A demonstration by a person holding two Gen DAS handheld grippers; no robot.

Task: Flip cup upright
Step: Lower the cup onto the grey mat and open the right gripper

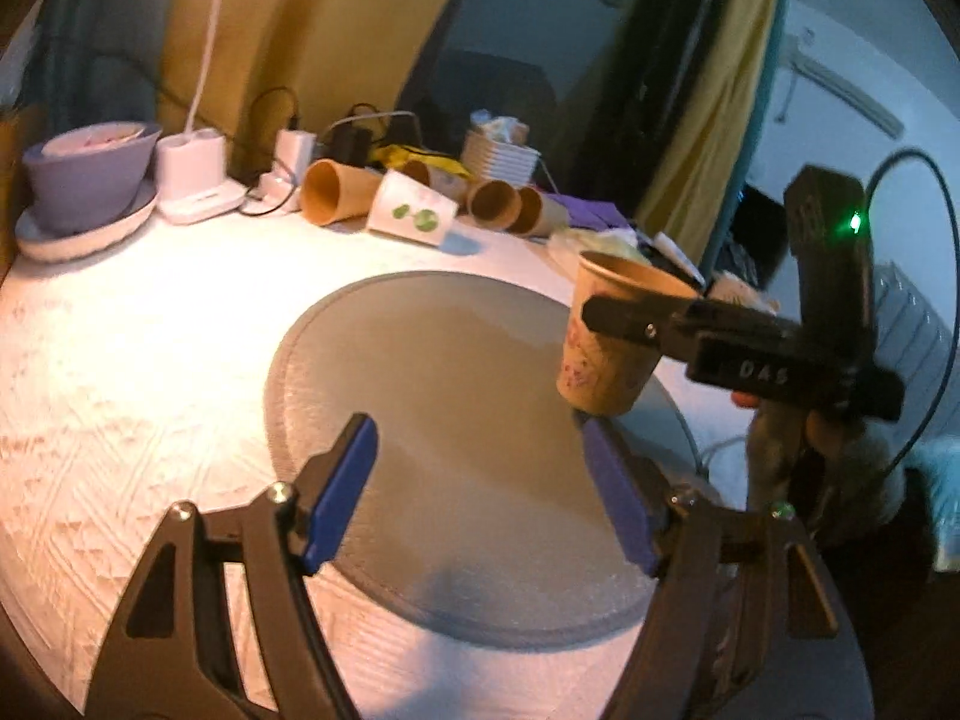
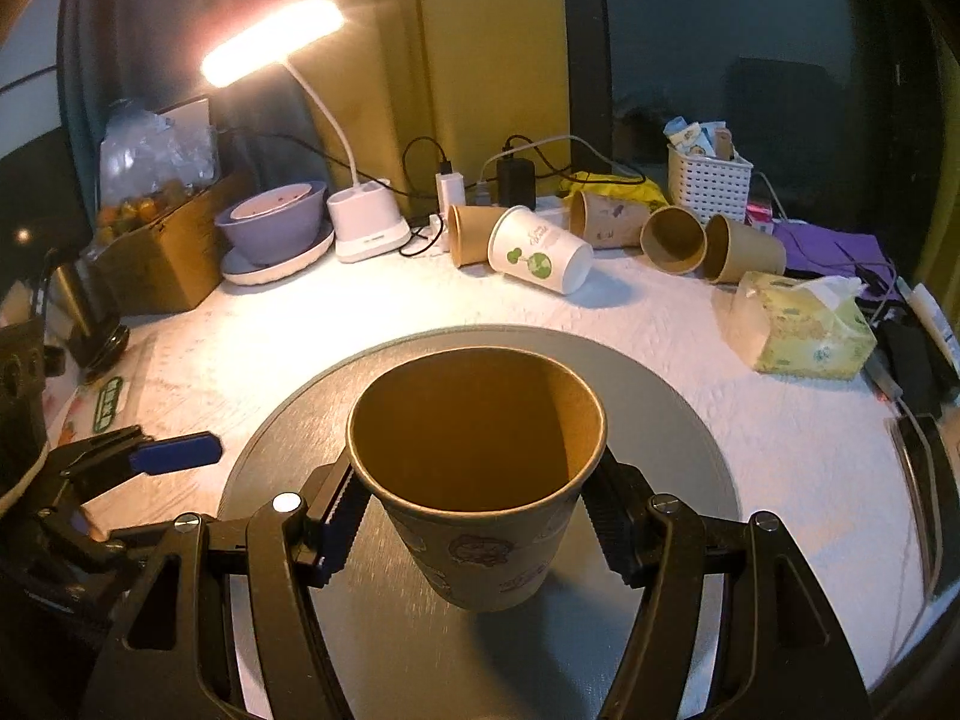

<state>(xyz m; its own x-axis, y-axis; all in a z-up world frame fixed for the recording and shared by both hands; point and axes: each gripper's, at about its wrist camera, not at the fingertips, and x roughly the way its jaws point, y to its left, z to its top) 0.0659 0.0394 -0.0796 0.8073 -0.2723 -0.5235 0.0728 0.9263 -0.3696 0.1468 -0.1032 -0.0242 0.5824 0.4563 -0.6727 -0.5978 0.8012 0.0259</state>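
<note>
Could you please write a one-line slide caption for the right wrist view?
Right tongs grip a brown paper cup, mouth up, above the grey round mat.

— What covers the table (image 2: 690, 324)?
— A white textured cloth.
— And on it?
— A round grey mat (image 2: 678, 414) in the middle; behind, tipped paper cups (image 2: 540, 249), a lit desk lamp (image 2: 366, 222), a tissue box (image 2: 801, 327), a white basket (image 2: 708, 180).
</note>
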